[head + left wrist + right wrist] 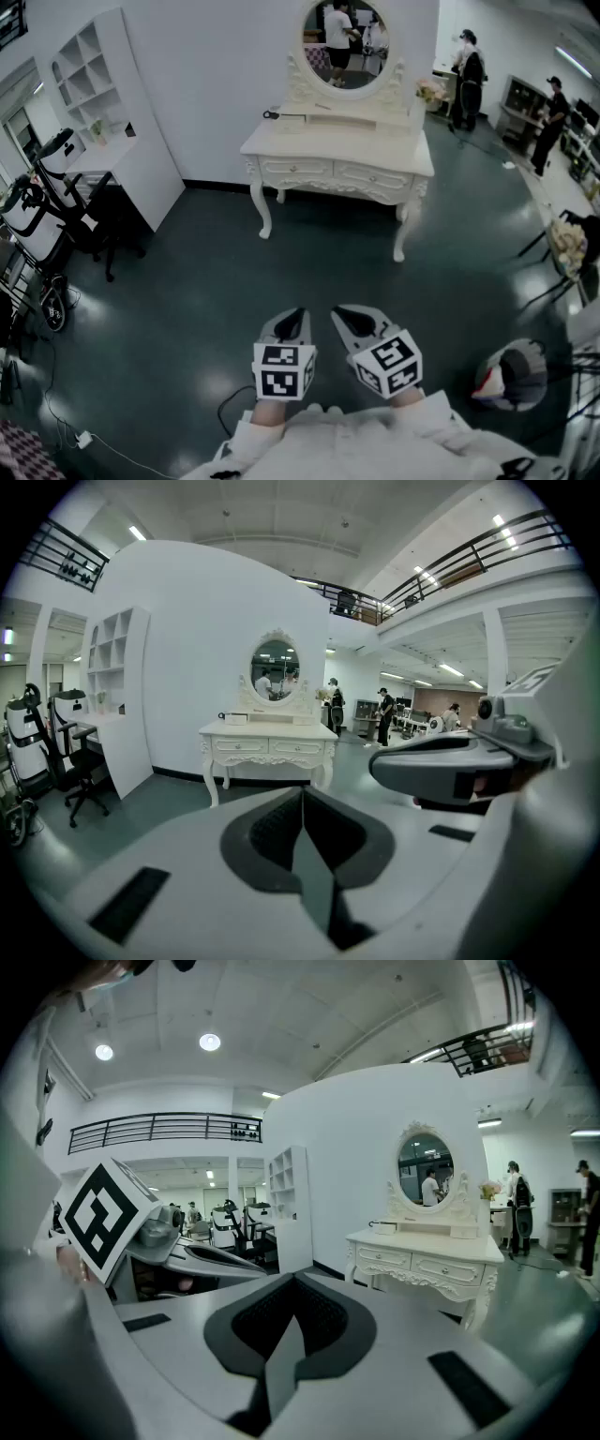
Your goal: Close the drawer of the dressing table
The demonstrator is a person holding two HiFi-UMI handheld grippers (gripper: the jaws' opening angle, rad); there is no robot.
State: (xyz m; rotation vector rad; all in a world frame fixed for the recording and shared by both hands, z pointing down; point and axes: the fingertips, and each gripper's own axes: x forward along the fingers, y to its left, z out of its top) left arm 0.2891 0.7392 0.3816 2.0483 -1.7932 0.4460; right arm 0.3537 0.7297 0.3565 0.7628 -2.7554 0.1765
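Bright ceiling lights (fisheye-warped edges).

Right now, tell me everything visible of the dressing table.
The dressing table is white, seemingly painted wood, with carved trim and curved legs. An oval mirror in a carved frame rises from its back edge. Two drawers with small knobs sit side by side in front; both look flush, neither pulled out. Small items lie on its top at the left. It stands upright on the dark floor, back to the white wall.
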